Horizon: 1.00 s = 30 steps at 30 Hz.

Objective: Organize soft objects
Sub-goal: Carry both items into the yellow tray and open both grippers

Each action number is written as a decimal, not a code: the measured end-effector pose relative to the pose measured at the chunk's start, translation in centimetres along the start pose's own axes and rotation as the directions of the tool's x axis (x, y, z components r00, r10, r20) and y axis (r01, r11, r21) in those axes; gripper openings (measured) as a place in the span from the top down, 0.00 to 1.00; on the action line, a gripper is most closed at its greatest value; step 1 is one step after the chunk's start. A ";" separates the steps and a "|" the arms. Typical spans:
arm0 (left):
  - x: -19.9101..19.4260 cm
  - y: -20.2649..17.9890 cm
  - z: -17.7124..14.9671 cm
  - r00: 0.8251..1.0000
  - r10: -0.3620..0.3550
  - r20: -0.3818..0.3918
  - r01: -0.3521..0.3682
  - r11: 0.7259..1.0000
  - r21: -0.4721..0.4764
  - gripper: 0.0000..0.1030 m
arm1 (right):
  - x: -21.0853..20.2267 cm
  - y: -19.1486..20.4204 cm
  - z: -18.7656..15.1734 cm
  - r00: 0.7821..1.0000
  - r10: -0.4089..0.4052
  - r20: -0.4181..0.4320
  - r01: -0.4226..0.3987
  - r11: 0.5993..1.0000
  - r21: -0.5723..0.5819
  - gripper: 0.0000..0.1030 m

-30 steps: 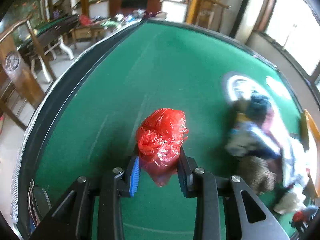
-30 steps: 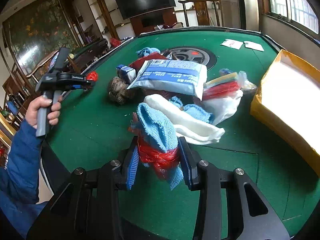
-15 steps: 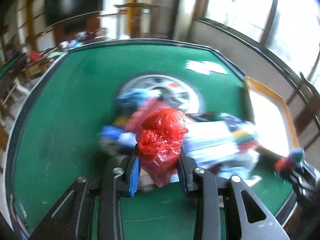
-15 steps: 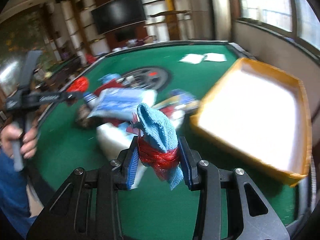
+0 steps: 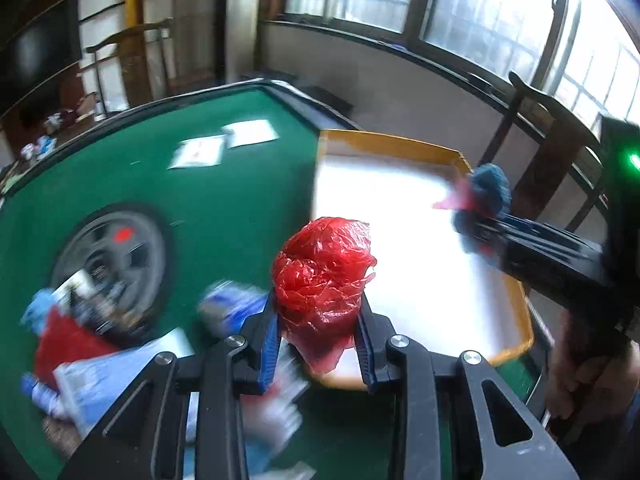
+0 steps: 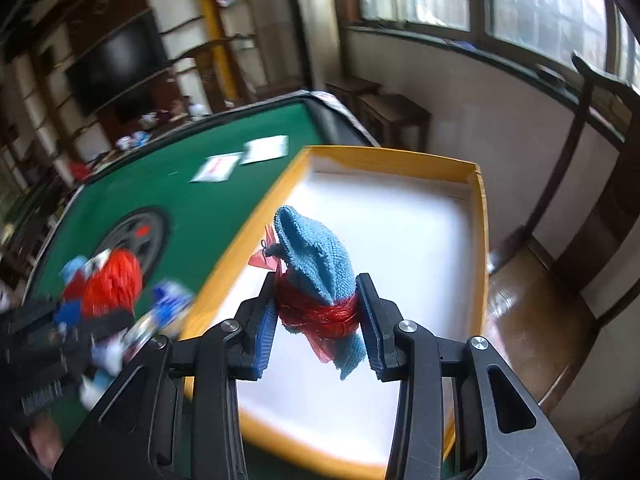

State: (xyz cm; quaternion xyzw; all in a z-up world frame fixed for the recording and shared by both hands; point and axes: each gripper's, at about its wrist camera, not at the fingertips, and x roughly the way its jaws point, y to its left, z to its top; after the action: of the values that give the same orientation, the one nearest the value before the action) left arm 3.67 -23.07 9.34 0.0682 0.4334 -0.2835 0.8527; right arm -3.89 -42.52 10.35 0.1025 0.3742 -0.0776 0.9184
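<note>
Green table (image 6: 192,200); both hand-held grippers clamp bundles over the tray's rim (image 6: 240,240).

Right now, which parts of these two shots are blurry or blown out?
Left wrist view: the pile of items is motion-smeared, the tray floor glares white, the red bag in the left claw is sharp. Right wrist view: the table side smears, the blue cloth stays crisp.
</note>
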 end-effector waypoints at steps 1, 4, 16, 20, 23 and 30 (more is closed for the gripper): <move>1.2 -0.8 0.7 1.000 0.002 -0.013 -0.002 1.000 0.007 0.68 | 1.0 -1.1 1.0 1.000 -0.018 -0.017 0.019 1.000 0.025 0.64; 4.4 -2.5 2.5 0.999 0.007 -0.038 -0.006 1.000 0.018 0.68 | 4.0 -3.4 3.1 0.996 -0.066 -0.054 0.069 0.996 0.052 0.64; 13.2 -5.5 6.7 0.991 0.044 -0.126 -0.050 0.998 -0.047 0.68 | 12.0 -10.7 8.0 0.980 -0.069 -0.184 0.100 0.982 0.163 0.64; 14.3 -6.2 6.5 0.987 0.092 -0.128 -0.096 0.995 -0.026 0.67 | 13.0 -11.0 8.7 0.979 -0.067 -0.194 0.100 0.982 0.162 0.62; 14.2 -6.5 6.4 0.983 0.131 -0.128 -0.133 0.991 -0.001 0.67 | 13.5 -11.2 8.7 0.975 -0.087 -0.203 0.119 0.982 0.147 0.60; 13.6 -6.8 6.3 0.984 0.118 -0.134 -0.119 0.993 -0.004 0.65 | 13.0 -11.0 8.9 0.974 -0.121 -0.191 0.142 0.985 0.101 0.36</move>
State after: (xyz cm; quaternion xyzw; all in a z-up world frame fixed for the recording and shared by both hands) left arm 10.69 -36.74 3.56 0.1078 0.4864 -0.2245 0.8375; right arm 8.88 -56.20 5.98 0.1364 0.4583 -0.1497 0.8654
